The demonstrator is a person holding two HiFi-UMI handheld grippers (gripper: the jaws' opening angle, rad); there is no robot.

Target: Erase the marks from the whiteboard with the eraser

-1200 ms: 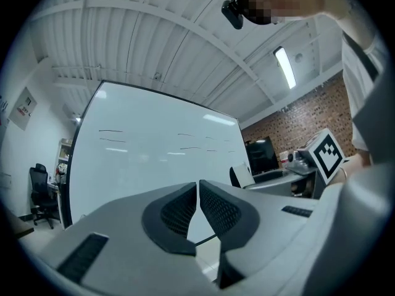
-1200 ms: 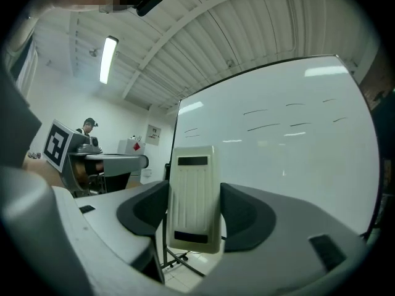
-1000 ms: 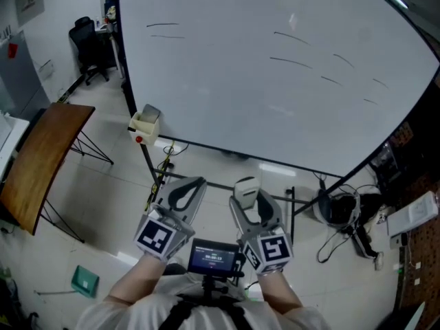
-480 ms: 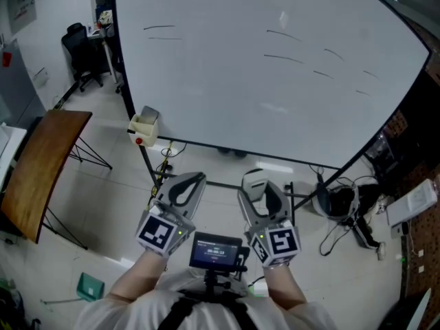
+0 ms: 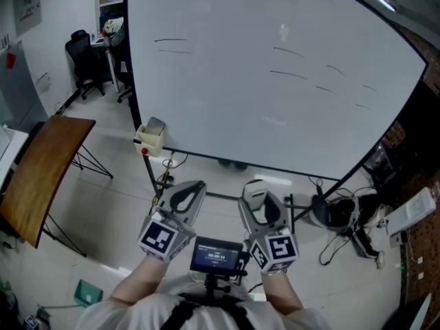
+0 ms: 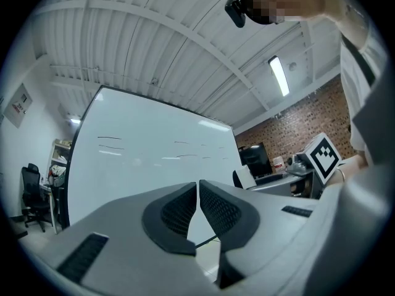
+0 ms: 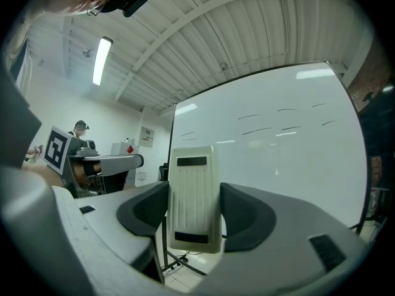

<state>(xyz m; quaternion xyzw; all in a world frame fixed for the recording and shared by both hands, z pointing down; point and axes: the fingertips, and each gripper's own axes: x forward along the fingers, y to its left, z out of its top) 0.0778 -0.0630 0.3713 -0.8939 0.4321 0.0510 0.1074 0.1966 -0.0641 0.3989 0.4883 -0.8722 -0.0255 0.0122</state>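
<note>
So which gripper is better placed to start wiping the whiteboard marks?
Right. The right gripper holds the eraser, and most marks lie on its side of the whiteboard; the left gripper is shut and empty.

We see a pale tiled floor, a wooden table on thin legs at left, a black office chair beyond, a brick wall, and a strip light under a ribbed ceiling

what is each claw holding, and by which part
Right claw grips the eraser by its two long sides. Left claw is shut, holding nothing.
</note>
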